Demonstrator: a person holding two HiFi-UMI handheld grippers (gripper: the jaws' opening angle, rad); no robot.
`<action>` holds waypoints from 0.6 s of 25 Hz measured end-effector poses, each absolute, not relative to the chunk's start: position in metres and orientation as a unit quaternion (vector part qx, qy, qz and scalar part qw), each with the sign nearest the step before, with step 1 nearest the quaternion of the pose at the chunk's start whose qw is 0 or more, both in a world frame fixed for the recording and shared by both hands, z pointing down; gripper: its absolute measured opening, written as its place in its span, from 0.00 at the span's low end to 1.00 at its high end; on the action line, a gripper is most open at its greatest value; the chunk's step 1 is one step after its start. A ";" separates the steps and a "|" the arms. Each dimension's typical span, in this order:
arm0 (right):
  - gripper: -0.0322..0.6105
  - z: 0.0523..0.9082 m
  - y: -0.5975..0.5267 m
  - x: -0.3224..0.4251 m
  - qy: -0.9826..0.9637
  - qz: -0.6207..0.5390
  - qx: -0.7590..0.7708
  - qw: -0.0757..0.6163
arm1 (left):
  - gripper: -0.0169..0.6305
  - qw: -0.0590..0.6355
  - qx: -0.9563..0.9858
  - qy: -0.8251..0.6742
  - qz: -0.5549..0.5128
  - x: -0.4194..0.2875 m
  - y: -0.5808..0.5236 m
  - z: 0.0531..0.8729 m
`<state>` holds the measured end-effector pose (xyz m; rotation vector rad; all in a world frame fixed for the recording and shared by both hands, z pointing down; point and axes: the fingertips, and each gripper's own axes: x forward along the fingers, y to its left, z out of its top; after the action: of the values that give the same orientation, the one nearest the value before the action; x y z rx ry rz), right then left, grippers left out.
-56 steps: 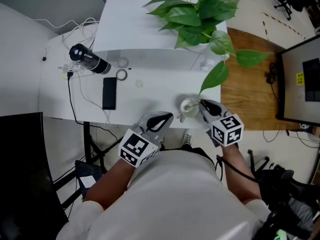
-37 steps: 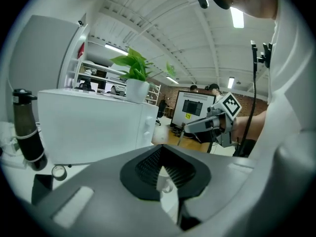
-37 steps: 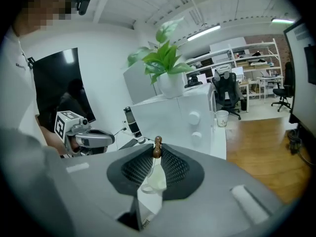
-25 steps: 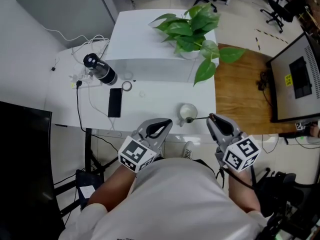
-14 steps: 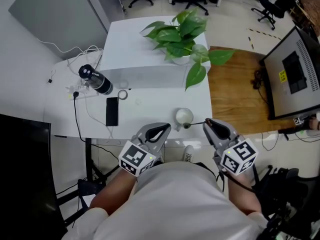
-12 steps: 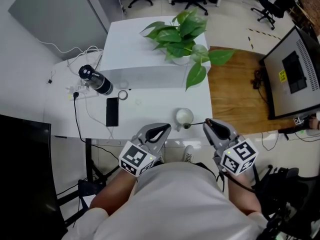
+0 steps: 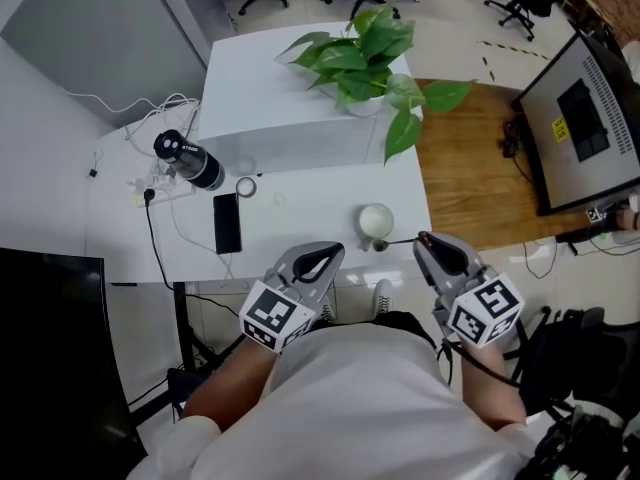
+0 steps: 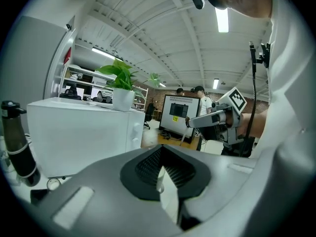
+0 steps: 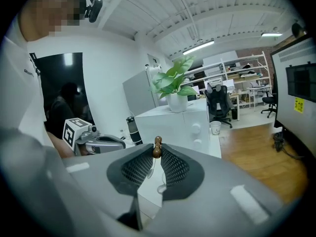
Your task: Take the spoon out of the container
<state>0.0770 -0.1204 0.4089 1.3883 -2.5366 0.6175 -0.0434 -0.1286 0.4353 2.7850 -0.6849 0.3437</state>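
My right hand-held gripper (image 7: 426, 240) had its jaws pinched together on the brown knobbed end of the spoon (image 7: 400, 240). The thin handle ran from there back toward the white container (image 7: 376, 220). From my head camera, the spoon's dark far end sat just off the container's near rim, so I judged it lifted out, though at that size I couldn't be sure it wasn't touching the rim. The container stood near the front edge of the white worktop (image 7: 300, 208), between my two grippers and a little beyond them.

My left hand-held gripper (image 7: 325, 256) was closed, tips meeting and nothing between them (it hung at the worktop's front edge, apart from the container), so it wasn't steadying anything.

As I read it, the main part was done: the grip was made and the spoon was out, or all but out. What was left was to carry it fully away from the container and set it down on a bare patch of worktop, away from the black phone (image 7: 227, 223).
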 end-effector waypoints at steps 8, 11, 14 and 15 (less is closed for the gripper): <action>0.14 0.410 -0.087 0.065 -0.837 0.205 0.502 0.074 | 0.03 0.120 0.964 -0.200 0.126 -0.058 -0.103 0.441; 0.14 0.409 -0.073 0.063 -0.840 0.204 0.498 0.072 | 0.03 0.120 0.963 -0.207 0.124 -0.059 -0.089 0.438; 0.14 0.406 -0.061 0.068 -0.847 0.195 0.488 0.075 | 0.03 0.118 0.961 -0.218 0.124 -0.056 -0.073 0.439; 0.14 0.404 -0.057 0.071 -0.850 0.192 0.485 0.076 | 0.03 0.117 0.960 -0.223 0.123 -0.053 -0.068 0.439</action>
<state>0.0713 -0.0565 0.4040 1.4529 -2.5476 0.5762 -0.0529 -0.0676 0.4392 2.8096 -0.6515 0.3601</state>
